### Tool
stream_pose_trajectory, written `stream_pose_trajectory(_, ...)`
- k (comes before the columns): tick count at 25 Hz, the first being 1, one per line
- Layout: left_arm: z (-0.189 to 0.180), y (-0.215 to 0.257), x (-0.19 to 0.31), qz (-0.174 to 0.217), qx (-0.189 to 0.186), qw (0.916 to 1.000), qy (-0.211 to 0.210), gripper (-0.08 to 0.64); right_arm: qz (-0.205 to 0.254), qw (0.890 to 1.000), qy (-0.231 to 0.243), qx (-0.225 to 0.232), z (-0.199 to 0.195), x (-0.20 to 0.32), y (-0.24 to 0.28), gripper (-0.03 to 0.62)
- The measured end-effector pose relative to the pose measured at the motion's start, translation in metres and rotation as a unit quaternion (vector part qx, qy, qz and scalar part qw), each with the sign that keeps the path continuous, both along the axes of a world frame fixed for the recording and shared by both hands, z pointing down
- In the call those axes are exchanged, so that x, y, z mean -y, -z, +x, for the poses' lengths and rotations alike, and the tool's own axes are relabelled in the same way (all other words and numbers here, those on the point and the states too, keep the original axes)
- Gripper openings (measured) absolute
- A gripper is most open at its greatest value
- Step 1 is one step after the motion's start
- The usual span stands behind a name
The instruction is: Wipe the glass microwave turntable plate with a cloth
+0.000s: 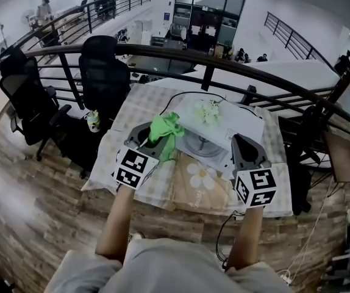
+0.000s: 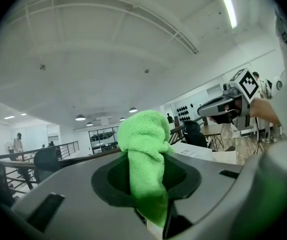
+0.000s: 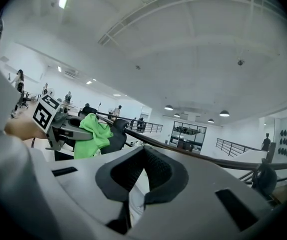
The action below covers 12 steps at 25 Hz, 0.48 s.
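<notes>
The round glass turntable plate (image 1: 199, 144) lies just in front of the white microwave (image 1: 227, 122), between my two grippers. My left gripper (image 1: 155, 140) is shut on a bright green cloth (image 1: 166, 130), raised at the plate's left edge. In the left gripper view the cloth (image 2: 146, 154) bunches up out of the closed jaws of the left gripper (image 2: 151, 194). My right gripper (image 1: 243, 142) is at the plate's right side, shut with nothing in it; its jaws meet in the right gripper view (image 3: 133, 191). Both gripper cameras point upward, so the plate is hidden there.
The table (image 1: 135, 112) carries a checkered cloth and a flower-print mat (image 1: 202, 179). White flowers (image 1: 208, 110) sit on the microwave. A curved black railing (image 1: 163, 55) runs behind the table. Black office chairs (image 1: 102, 72) stand at the left, and a cup (image 1: 92, 122) is at the table's left corner.
</notes>
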<state>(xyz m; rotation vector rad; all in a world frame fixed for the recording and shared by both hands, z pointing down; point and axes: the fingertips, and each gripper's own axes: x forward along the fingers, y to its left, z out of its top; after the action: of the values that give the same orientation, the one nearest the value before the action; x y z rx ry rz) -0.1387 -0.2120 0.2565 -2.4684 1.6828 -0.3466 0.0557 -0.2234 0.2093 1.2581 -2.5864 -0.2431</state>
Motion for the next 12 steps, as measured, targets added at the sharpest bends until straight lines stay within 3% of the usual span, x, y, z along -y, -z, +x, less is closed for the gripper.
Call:
stream_pose_trajectory(4, 0.004, 0.005, 0.003, 0.003, 0.025, 0.9997, -0.003, 0.132, 0.002, 1.0, -0.005, -0.015, -0.001, 0.003, 0.0, 0.012)
stream_pose_trajectory(8, 0.004, 0.004, 0.006, 0.001, 0.016, 0.9997, -0.015, 0.132, 0.003, 1.0, -0.012, -0.024, -0.003, 0.007, -0.003, 0.012)
stream_pose_trajectory(12, -0.018, 0.004, 0.014, -0.001, -0.003, 0.9998, -0.019, 0.132, 0.004, 0.999, -0.012, -0.03, -0.029, 0.013, -0.003, 0.012)
